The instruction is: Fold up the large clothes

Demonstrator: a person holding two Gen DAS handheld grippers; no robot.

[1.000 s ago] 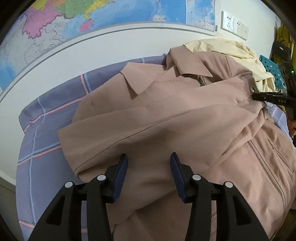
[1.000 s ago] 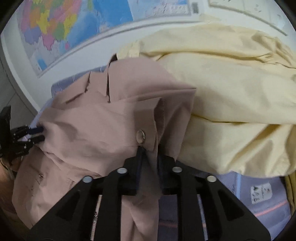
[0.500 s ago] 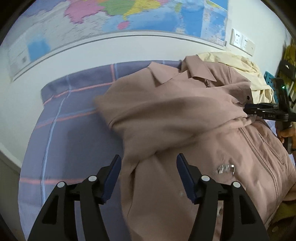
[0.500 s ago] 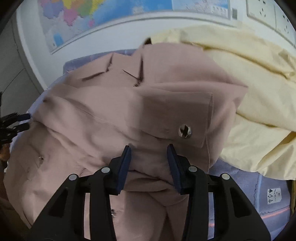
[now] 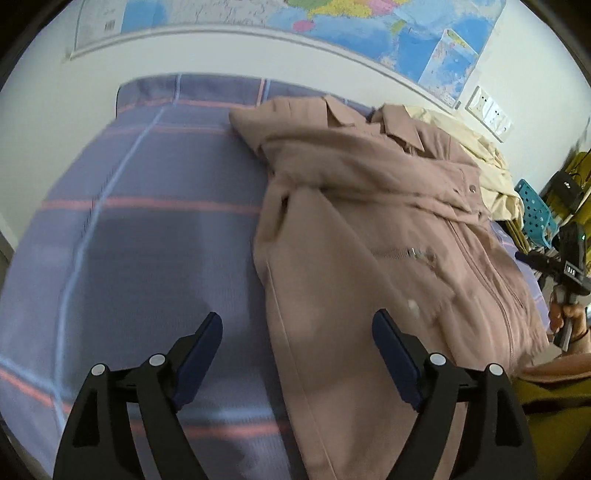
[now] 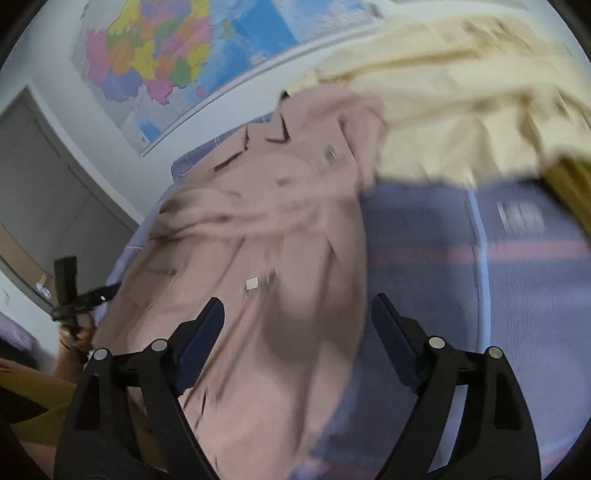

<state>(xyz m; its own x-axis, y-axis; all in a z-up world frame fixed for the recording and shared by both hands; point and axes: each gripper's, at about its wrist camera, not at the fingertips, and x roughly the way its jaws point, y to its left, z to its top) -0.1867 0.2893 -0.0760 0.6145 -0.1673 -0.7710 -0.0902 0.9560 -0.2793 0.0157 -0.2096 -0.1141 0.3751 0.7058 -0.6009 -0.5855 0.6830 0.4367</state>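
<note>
Left wrist view: left gripper [image 5: 297, 325], black frame with dark blue pads, jaws wide apart and just opened further; nothing pressed between them, only the bed cover and the jacket's near edge below.
Right wrist view: right gripper [image 6: 297, 314], same build, jaws wide apart and just opened further; pads clear of the cloth, jacket hem beneath the gap.
Jacket: dusty-pink zip-front jacket with collar [image 5: 388, 229] [image 6: 266, 236], spread on the bed, collar toward the wall, one sleeve folded across the chest, snap button showing at its cuff; zip pocket visible on the front.
Bed cover: lilac-blue cloth with pink and pale-blue check lines [image 5: 147, 221] [image 6: 443, 258], bare to the jacket's left in the left wrist view and to its right in the right wrist view.
Second garment: pale yellow garment [image 6: 461, 85] [image 5: 491, 166], heaped at the far side, touching the jacket's shoulder.
Wall: white, with a coloured wall map [image 5: 369, 26] [image 6: 166, 62] above the bed; white socket plates [image 5: 489, 116] beside it.
Basket: turquoise perforated plastic piece [image 5: 535, 214] past the yellow garment.
Cross-sightings: right gripper at the right edge of the left wrist view [image 5: 532, 260], held in a hand; left gripper at the left edge of the right wrist view [image 6: 107, 291], likewise held; right wrist view heavily blurred.
</note>
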